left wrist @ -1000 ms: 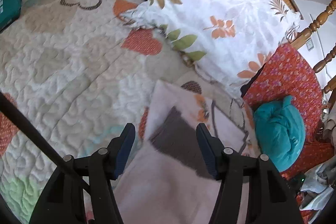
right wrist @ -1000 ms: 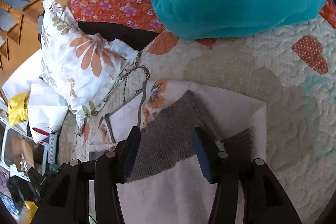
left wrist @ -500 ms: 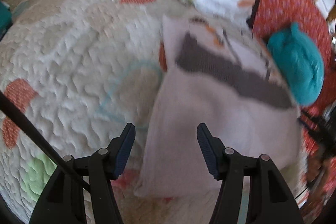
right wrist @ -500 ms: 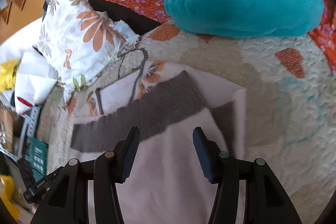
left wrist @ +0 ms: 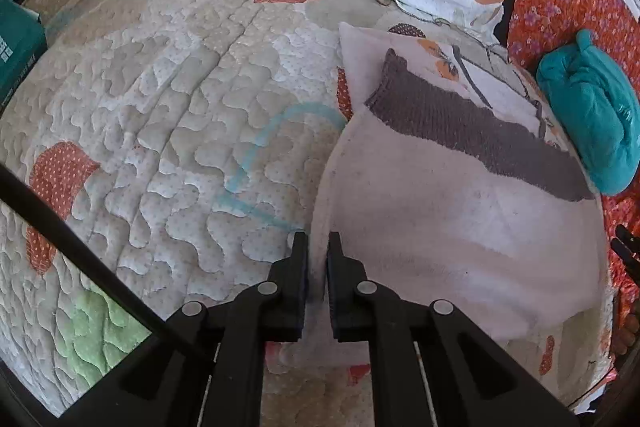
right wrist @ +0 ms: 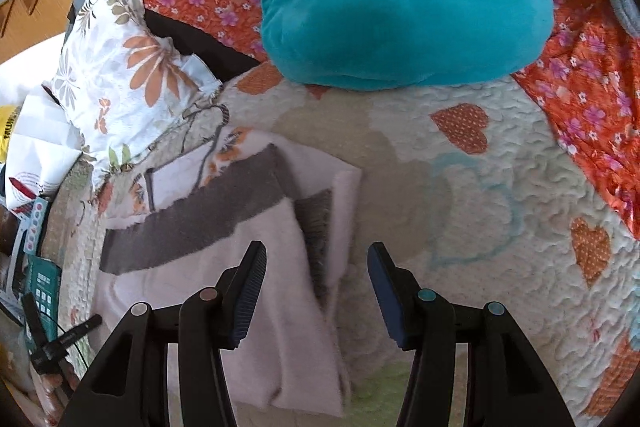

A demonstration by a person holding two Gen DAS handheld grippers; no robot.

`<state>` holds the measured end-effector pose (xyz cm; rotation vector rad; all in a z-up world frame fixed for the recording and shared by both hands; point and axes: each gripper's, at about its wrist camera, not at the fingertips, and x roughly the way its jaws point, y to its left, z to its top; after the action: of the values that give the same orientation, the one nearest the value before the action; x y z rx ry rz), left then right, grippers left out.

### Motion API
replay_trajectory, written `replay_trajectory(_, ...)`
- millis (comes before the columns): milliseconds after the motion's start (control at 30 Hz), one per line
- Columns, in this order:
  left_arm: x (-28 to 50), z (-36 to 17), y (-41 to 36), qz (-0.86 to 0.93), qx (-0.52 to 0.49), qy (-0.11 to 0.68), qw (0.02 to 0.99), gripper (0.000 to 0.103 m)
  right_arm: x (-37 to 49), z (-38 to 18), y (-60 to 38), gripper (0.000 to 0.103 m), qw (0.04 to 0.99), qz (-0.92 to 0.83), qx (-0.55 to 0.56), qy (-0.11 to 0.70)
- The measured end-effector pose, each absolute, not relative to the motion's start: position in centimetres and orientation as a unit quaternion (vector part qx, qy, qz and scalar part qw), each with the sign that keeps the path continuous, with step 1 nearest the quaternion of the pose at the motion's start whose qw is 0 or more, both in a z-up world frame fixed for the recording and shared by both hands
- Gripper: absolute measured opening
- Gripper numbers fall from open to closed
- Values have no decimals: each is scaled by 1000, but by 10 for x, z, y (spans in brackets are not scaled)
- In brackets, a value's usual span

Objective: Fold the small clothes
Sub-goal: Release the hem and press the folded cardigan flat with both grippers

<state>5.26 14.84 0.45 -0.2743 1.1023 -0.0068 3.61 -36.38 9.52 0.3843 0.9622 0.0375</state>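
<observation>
Your left gripper (left wrist: 317, 247) has just been closing and now pinches the near left edge of the pink sweater (left wrist: 440, 227) lying on the quilt (left wrist: 180, 107). Your right gripper (right wrist: 316, 267) hangs open above the sweater's right side, fingers empty, the edge running away from you.

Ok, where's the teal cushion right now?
The teal cushion fills the top of the right wrist view, lying on the orange floral cloth, beyond the pale folded garment.
</observation>
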Motion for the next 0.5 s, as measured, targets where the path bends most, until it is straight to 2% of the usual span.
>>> replay_trajectory(200, 53, 4, 144, -5, -113, 521, 846, 12, 14, 76, -347, 57, 833, 86, 176, 518)
replay_trajectory(400, 56, 3, 143, -3, -113, 525, 844, 13, -19, 52, -321, 57, 826, 103, 66, 550)
replay_trajectory(433, 56, 3, 141, -2, -110, 525, 844, 13, -21, 50, -321, 41, 827, 102, 58, 550)
replay_trajectory(467, 56, 3, 140, 0, -106, 525, 845, 13, -23, 50, -320, 12, 824, 109, 56, 554)
replay_trajectory(500, 57, 3, 139, 1, -104, 525, 845, 13, -24, 52, -321, 12, 821, 118, 59, 556)
